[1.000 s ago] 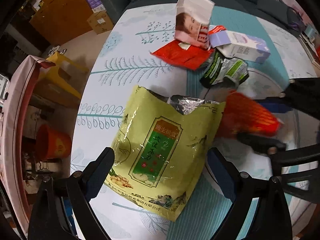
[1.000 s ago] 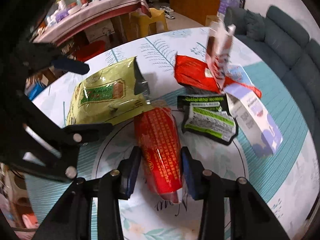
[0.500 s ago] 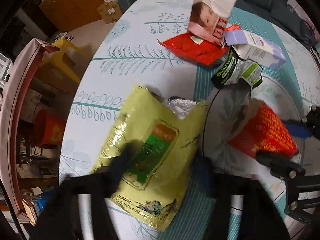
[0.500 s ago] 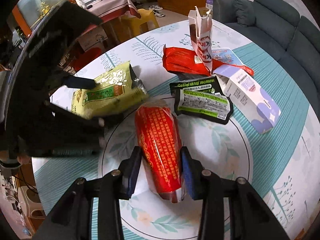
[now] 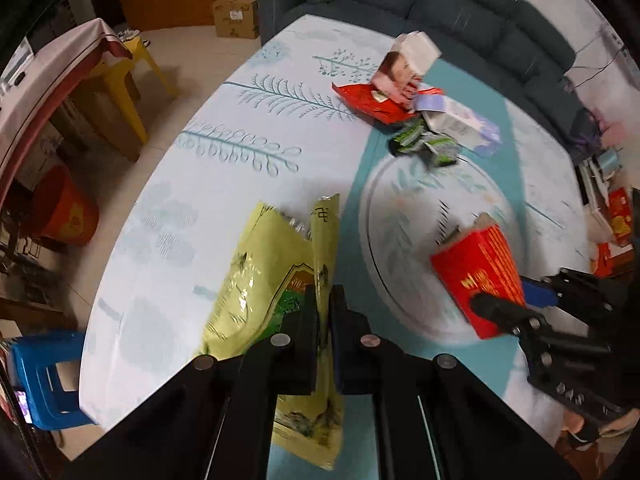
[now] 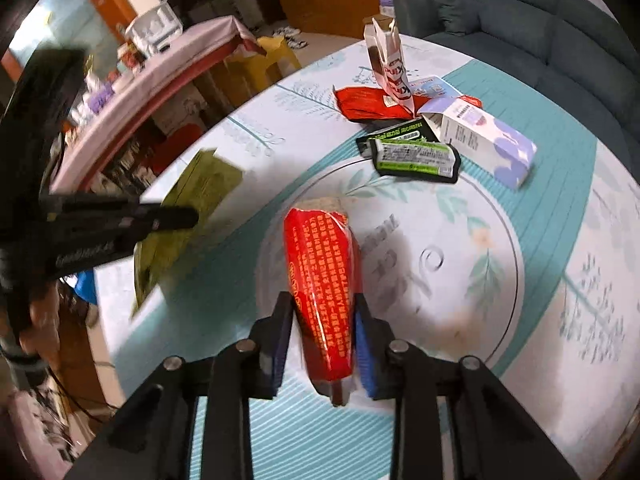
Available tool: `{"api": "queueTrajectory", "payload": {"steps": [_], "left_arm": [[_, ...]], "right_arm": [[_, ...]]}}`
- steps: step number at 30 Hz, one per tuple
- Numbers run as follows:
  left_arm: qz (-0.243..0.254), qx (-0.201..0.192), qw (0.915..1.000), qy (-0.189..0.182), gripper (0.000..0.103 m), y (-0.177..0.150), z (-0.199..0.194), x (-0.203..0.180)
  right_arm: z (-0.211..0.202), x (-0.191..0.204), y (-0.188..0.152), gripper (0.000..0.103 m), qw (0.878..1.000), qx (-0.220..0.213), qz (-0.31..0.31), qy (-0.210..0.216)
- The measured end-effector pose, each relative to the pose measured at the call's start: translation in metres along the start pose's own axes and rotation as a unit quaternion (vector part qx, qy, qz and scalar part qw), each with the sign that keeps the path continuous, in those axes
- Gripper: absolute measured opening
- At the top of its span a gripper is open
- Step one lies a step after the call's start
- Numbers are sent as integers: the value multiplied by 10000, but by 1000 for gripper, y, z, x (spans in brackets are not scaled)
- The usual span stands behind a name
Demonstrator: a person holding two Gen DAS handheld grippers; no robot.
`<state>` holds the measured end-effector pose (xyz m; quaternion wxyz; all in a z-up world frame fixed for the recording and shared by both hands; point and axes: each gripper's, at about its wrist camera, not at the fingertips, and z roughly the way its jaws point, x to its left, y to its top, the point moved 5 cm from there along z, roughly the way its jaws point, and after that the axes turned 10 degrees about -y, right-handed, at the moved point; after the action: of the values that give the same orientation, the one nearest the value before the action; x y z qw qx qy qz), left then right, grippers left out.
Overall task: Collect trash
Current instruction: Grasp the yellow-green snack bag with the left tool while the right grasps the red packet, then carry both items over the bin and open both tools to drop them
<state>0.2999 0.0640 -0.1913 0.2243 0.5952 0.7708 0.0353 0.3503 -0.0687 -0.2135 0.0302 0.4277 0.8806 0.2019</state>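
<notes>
My left gripper (image 5: 323, 304) is shut on a yellow-green snack bag (image 5: 276, 280) and holds it lifted above the table; the bag hangs folded between the fingers and also shows in the right wrist view (image 6: 192, 196). My right gripper (image 6: 322, 320) is shut on a red foil packet (image 6: 324, 276), lifted off the table; it also shows in the left wrist view (image 5: 480, 272). Farther back lie a flat red wrapper (image 6: 368, 104), an upright pink-and-white carton (image 6: 386, 64), a black-and-green pouch (image 6: 412, 152) and a white-and-purple box (image 6: 484, 136).
The round table (image 5: 240, 152) has a pale cloth with leaf prints and a teal band. A dark sofa (image 5: 440, 4) stands behind it. A yellow stool (image 5: 116, 96), a red bucket (image 5: 68, 212) and a blue stool (image 5: 44, 380) stand on the floor at the left.
My left gripper has shut on the yellow-green bag and lifted it. My right gripper has raised the red packet off the table. Both views have risen and pulled back.
</notes>
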Motion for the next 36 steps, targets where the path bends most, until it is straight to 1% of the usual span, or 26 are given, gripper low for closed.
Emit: {"api": "queueTrajectory", "payload": {"steps": [7, 12, 17, 20, 22, 26, 30, 36], "left_arm": [[259, -406, 9986, -196, 3, -55, -54, -22], [342, -540, 9971, -409, 3, -98, -87, -27], [518, -574, 9962, -396, 3, -142, -112, -16], [614, -581, 9958, -355, 3, -165, -125, -4], [632, -560, 9956, -394, 3, -181, -133, 7], [698, -446, 9957, -426, 3, -210, -137, 25], [825, -358, 9951, -415, 3, -234, -134, 38], [934, -229, 9944, -432, 3, -265, -120, 51]], "right_arm": [[-39, 34, -33, 25, 9974, -177, 637, 294], [-64, 69, -63, 25, 9939, -214, 961, 490], [-81, 113, -92, 25, 9927, -108, 1027, 626], [-86, 137, -107, 25, 9922, -39, 1071, 633], [-91, 156, -118, 25, 9924, -46, 1078, 587], [-96, 186, -140, 25, 9922, -35, 1138, 506], [-93, 213, -168, 25, 9914, 50, 1246, 386], [-73, 234, -205, 25, 9880, 192, 1525, 141]]}}
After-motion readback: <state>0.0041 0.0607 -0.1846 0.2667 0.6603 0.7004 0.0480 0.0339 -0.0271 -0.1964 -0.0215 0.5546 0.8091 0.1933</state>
